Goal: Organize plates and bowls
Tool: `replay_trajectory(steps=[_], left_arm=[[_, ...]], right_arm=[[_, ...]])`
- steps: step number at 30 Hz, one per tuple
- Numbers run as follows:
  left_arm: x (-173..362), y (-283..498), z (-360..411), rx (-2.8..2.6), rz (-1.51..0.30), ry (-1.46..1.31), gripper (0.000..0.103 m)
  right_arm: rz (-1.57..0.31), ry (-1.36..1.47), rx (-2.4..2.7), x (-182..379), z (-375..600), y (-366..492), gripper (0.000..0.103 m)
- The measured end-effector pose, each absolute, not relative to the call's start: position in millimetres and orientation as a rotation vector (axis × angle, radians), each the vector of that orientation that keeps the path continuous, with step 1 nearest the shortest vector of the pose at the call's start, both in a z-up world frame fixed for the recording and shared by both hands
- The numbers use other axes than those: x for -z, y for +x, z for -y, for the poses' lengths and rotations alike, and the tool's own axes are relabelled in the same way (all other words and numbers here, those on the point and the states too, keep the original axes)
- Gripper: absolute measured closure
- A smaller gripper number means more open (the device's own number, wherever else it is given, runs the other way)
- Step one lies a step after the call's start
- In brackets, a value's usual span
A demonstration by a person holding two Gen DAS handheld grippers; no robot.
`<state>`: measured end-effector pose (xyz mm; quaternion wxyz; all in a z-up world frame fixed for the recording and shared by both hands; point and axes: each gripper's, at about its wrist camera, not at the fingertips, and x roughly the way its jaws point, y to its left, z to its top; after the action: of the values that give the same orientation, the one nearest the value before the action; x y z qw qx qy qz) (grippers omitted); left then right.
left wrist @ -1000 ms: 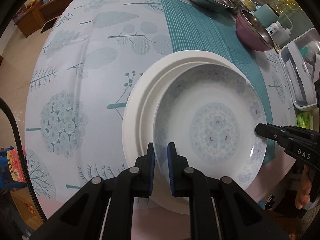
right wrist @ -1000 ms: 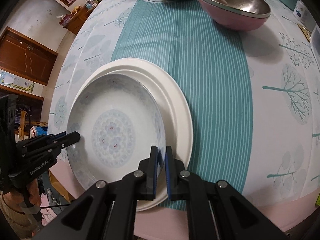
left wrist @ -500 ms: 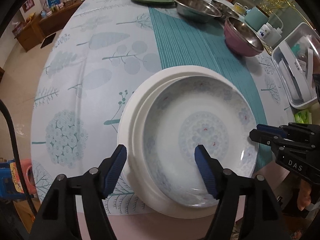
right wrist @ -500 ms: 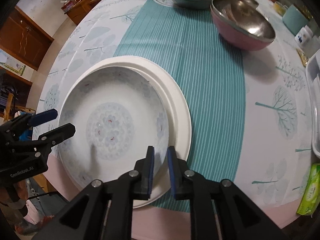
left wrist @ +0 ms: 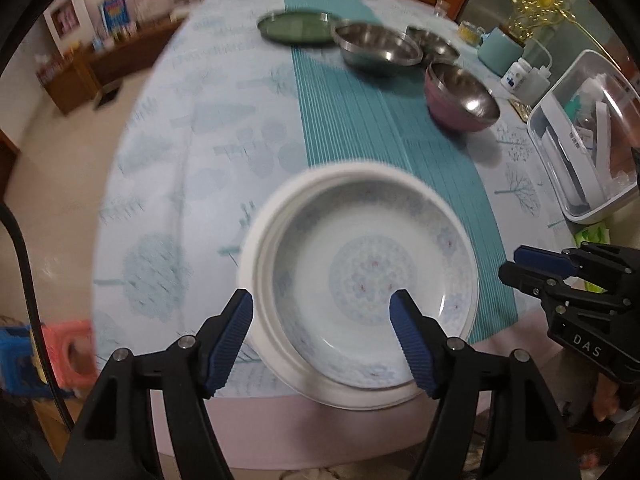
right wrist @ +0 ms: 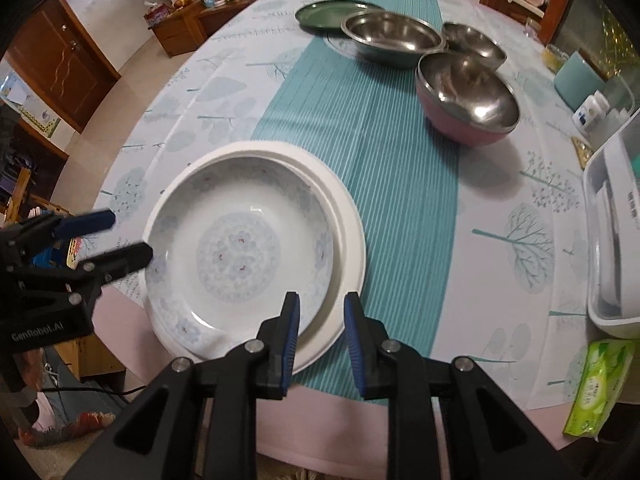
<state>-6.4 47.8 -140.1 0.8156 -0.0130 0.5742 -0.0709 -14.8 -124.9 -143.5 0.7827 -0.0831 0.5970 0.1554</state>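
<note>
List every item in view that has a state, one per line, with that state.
patterned bowl: released, nested on the white plate
white plate: flat on the table, under the bowl
left gripper: open, empty
right gripper: opening, empty
pink bowl: upright, empty
green plate: flat, empty

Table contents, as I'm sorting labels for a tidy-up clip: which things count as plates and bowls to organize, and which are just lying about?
Job:
floral plate resting on white plate
green plate
three steel bowls, one pink outside

Lying about:
clear storage box
green wipes pack
white bottles
teal container
</note>
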Motion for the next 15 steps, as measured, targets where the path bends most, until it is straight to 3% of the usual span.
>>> replay_trajectory(steps=[2, 15], left_arm=[[124.4, -10.4, -42.5, 0.123, -1.179, 0.013, 0.025], [25.5, 4.1, -41.3, 0.052, -1.058, 0.073, 0.024]], right_arm=[[-1.274, -0.186, -0.344, 134.0, 129.1, -17.2, 0.08], [-1.124, -0.187, -0.402, 52.8, 152.9, -3.5, 0.08]])
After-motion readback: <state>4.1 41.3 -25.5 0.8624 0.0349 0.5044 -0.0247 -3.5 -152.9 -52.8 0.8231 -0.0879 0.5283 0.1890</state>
